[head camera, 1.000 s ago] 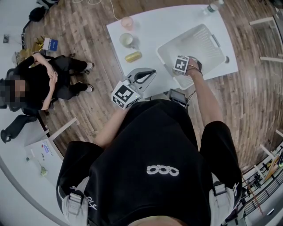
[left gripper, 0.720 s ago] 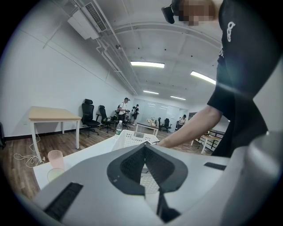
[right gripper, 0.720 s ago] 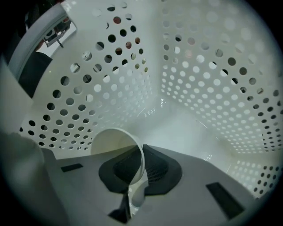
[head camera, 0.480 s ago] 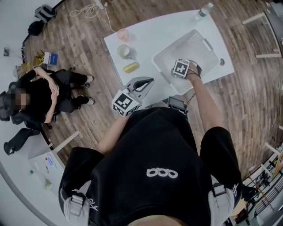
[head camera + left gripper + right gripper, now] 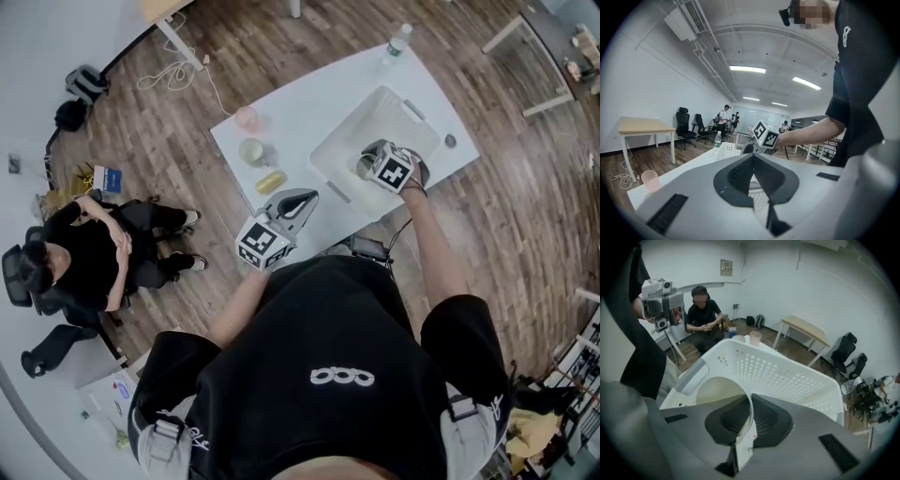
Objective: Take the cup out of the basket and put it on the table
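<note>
A pale cream cup (image 5: 717, 392) hangs over the white perforated basket (image 5: 787, 373), and my right gripper (image 5: 749, 401) is shut on its rim wall, one pad inside and one outside. In the head view that cup (image 5: 365, 162) sits just left of the right gripper (image 5: 380, 165), above the basket (image 5: 337, 155) on the white table (image 5: 309, 94). Near the table's front edge, my left gripper (image 5: 307, 195) is shut and holds nothing. From the left gripper view its jaws (image 5: 753, 157) meet, pointing toward the basket (image 5: 725, 151).
A pink cup (image 5: 246, 118), a cream cup (image 5: 251, 150) and a yellowish cup lying on its side (image 5: 271, 181) stand on the table's left part. A water bottle (image 5: 398, 38) is at the far corner. A seated person (image 5: 89, 253) is off to the left.
My right gripper has risen out of the basket with the cup in its jaws. The left gripper has stayed near the table's front edge.
</note>
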The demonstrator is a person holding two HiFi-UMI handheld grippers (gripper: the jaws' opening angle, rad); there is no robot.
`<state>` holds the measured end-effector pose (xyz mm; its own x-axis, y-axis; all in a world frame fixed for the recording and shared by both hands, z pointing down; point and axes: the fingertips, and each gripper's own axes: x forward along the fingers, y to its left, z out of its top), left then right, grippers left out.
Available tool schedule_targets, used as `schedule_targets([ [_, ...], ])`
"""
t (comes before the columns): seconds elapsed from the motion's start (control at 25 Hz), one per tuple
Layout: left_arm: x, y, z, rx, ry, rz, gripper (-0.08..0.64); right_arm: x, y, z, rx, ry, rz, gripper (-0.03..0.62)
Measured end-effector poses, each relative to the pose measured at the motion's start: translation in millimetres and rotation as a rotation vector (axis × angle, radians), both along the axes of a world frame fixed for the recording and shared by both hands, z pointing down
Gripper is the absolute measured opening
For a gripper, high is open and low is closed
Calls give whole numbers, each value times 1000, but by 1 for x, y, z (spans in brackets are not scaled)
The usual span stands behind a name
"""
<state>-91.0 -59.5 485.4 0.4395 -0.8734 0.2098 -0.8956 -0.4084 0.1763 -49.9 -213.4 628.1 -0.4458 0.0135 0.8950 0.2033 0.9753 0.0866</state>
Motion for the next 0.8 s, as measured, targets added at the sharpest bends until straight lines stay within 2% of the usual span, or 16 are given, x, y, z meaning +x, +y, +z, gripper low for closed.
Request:
schedule_targets([
  [0.2,-2,-12,-3,18,-24,62,8,15,-8,-66,70,-176,148,30],
  [0.48,-1,-15,-23,48,-31,102,8,67,11,-155,98,-460,400,30],
  [0.64,2,-12,-45,84,-29,128,8,100,30,-182,148,-529,483,31],
  [0.8,15,-13,-56,105,-28,175,8,135,50,-189,161,-559,574,30],
])
